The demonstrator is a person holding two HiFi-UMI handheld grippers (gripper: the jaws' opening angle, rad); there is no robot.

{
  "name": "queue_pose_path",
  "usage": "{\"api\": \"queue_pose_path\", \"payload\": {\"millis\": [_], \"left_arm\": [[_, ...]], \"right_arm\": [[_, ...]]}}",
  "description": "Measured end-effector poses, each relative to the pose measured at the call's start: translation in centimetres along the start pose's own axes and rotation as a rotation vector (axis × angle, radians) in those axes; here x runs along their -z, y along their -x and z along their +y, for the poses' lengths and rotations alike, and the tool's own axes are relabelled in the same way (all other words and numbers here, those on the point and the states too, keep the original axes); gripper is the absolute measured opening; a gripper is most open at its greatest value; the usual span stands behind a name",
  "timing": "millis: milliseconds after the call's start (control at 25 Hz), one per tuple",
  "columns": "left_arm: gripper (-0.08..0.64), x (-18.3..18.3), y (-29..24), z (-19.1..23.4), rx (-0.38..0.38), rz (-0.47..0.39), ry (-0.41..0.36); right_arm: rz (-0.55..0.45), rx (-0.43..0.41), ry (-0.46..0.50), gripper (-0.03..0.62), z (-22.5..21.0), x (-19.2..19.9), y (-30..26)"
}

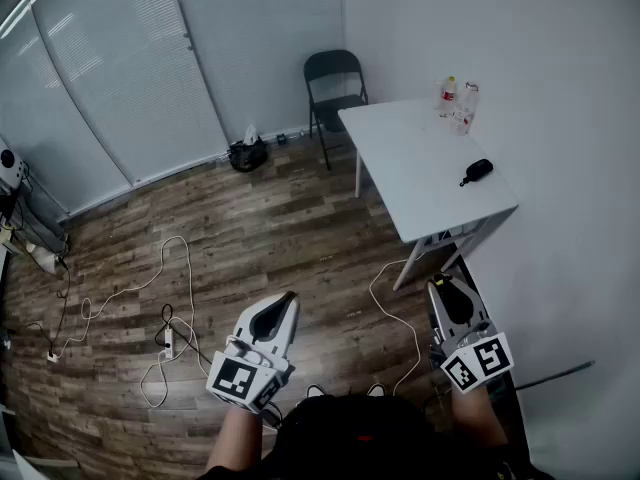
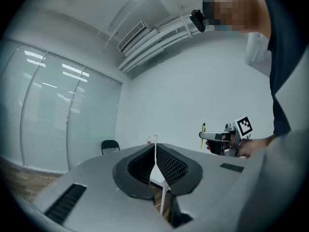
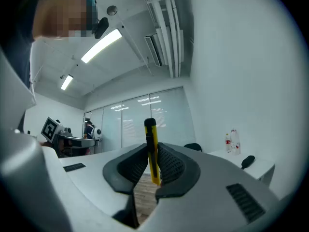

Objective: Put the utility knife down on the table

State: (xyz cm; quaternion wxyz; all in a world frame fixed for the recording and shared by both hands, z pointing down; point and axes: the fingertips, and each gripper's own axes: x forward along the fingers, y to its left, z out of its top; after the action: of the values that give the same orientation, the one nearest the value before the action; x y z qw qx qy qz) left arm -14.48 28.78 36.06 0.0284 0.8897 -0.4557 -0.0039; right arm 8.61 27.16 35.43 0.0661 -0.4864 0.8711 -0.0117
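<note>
A yellow utility knife (image 3: 152, 151) with a black tip stands upright between the jaws of my right gripper (image 3: 154, 164), which is shut on it. In the left gripper view the same knife (image 2: 203, 128) sticks up from the right gripper (image 2: 223, 140). In the head view the right gripper (image 1: 438, 282) hangs low at the right, short of the white table (image 1: 420, 173). My left gripper (image 1: 291, 297) is held over the wood floor, jaws pressed together with nothing between them (image 2: 155, 161).
On the table lie a black object (image 1: 477, 171) and two bottles (image 1: 456, 99). A black folding chair (image 1: 334, 80) stands behind it and a black bag (image 1: 247, 155) sits by the glass wall. White cables and a power strip (image 1: 168, 343) lie on the floor.
</note>
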Motion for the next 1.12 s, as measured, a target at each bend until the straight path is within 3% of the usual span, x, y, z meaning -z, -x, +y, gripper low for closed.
{"api": "queue_pose_path", "payload": {"millis": [640, 1120], "left_arm": [[0.031, 0.2, 2.7, 0.7, 0.032, -0.010, 0.006], [0.031, 2.4, 6.7, 6.3, 0.040, 0.032, 0.027]], "right_arm": [[0.022, -0.075, -0.029, 0.067, 4.5, 0.7, -0.6], [0.059, -0.074, -0.099, 0.067, 9.5, 3.4, -5.0]]}}
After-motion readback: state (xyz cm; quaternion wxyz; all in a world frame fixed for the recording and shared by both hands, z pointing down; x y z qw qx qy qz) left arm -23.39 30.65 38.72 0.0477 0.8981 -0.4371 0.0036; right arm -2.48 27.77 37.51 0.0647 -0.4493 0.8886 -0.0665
